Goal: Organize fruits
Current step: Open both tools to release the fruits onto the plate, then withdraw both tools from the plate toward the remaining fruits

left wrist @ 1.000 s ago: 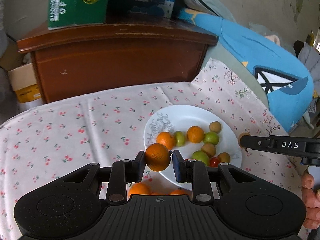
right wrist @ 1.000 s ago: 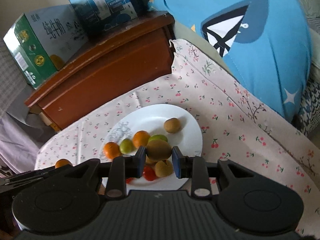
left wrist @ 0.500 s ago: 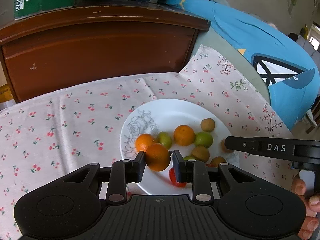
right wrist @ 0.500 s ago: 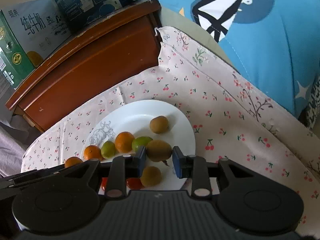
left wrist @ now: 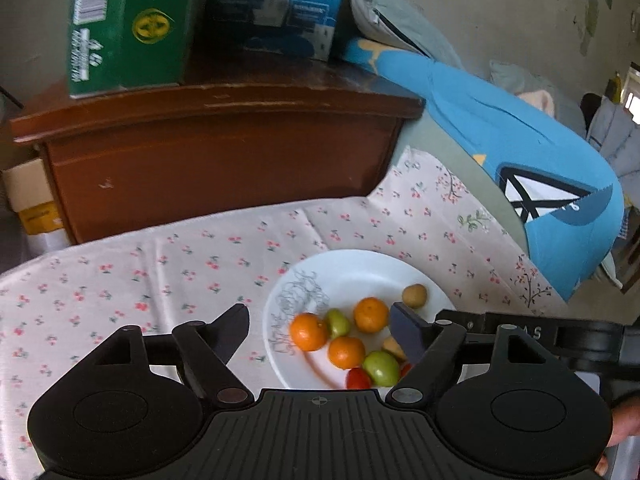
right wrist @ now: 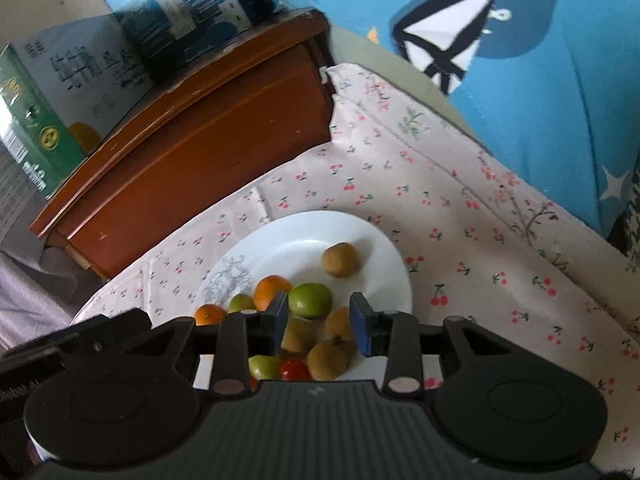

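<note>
While our left gripper (left wrist: 320, 330) has just spread wide, empty, over the white plate (left wrist: 352, 268), our right gripper (right wrist: 319, 322), also just parting, brackets kiwis (right wrist: 328, 354) without touching; fruits lie on the plate.

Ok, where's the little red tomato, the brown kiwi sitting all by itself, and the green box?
Small red round tomato (right wrist: 295, 369): right wrist view, on its shiny top.
Lone brown fuzzy kiwi (right wrist: 339, 259): right wrist view, middle of its skin.
Green cardboard box (left wrist: 128, 28): left wrist view, on its front face.
</note>
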